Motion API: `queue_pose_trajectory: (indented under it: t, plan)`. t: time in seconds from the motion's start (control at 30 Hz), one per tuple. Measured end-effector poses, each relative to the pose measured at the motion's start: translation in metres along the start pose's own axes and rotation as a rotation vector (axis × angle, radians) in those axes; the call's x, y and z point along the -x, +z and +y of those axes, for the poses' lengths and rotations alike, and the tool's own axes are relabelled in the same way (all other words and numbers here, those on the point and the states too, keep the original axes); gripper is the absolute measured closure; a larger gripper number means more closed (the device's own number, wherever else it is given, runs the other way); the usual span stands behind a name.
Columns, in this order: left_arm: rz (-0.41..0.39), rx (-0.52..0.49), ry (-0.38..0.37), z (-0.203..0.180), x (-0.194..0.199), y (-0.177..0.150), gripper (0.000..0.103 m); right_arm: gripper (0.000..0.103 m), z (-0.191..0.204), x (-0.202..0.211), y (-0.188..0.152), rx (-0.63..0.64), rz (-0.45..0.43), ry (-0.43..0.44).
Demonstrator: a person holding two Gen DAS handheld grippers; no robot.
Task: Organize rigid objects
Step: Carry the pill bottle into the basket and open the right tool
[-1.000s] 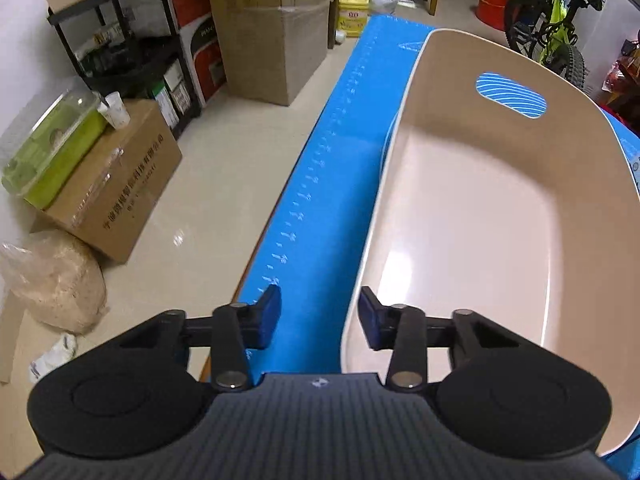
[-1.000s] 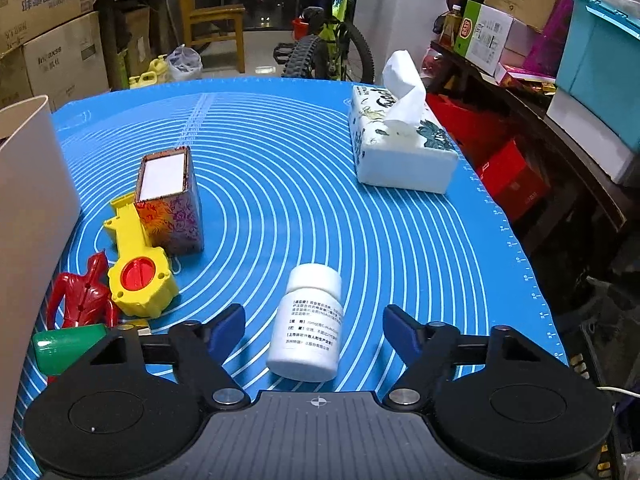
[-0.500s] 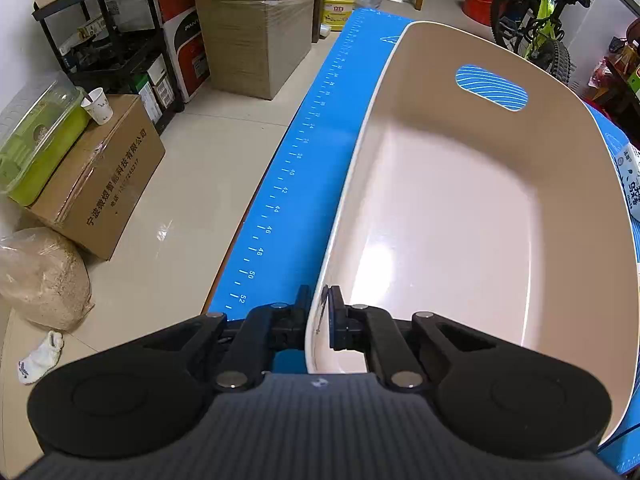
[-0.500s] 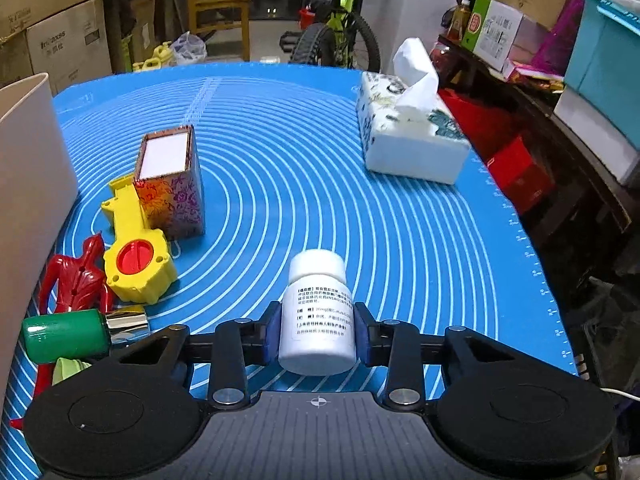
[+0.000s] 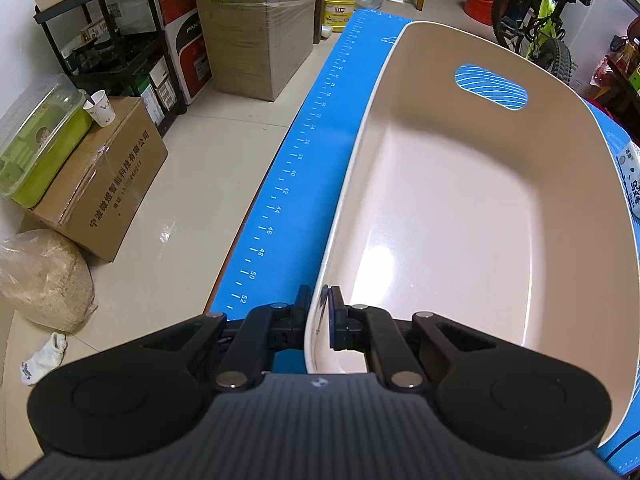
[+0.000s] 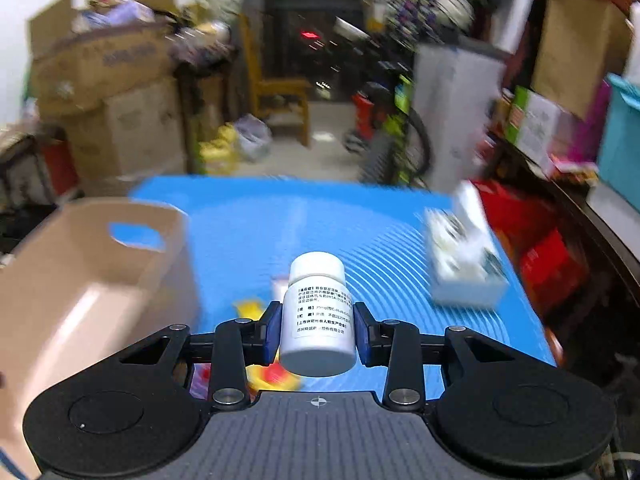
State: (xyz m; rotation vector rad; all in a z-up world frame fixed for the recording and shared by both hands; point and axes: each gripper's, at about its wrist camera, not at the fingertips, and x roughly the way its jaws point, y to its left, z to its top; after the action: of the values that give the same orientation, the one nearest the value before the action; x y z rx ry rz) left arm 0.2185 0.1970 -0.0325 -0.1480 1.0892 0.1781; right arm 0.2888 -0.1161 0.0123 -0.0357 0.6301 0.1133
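Note:
My left gripper (image 5: pixel 318 316) is shut on the near left rim of the beige plastic basket (image 5: pixel 460 208), one finger outside the wall and one inside. The basket is empty and rests on the blue mat (image 5: pixel 304 168). My right gripper (image 6: pixel 317 330) is shut on a white pill bottle (image 6: pixel 318 312) and holds it upright above the mat (image 6: pixel 320 216). The basket (image 6: pixel 80 280) lies to the left in the right wrist view. The yellow toy (image 6: pixel 256 312) shows blurred under the bottle.
A tissue box (image 6: pixel 464 268) stands on the right of the mat. Left of the table edge, on the floor, are cardboard boxes (image 5: pixel 104 176), a black shelf (image 5: pixel 116 48) and a sack (image 5: pixel 40 280). A bicycle (image 5: pixel 536 20) stands at the back.
My left gripper closed on the basket rim and holds it. My right gripper closed on the pill bottle and lifted it off the mat, tilting the view upward.

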Motion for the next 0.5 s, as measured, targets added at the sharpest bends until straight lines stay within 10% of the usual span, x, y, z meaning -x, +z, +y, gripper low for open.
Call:
queue_pose_trajectory:
  t: [0.5]
  plan:
    - [-0.001,-0.016,0.014,-0.006,0.0,-0.004,0.092,0.059,0.146,-0.027,0.014,0.213,0.114,0.249]
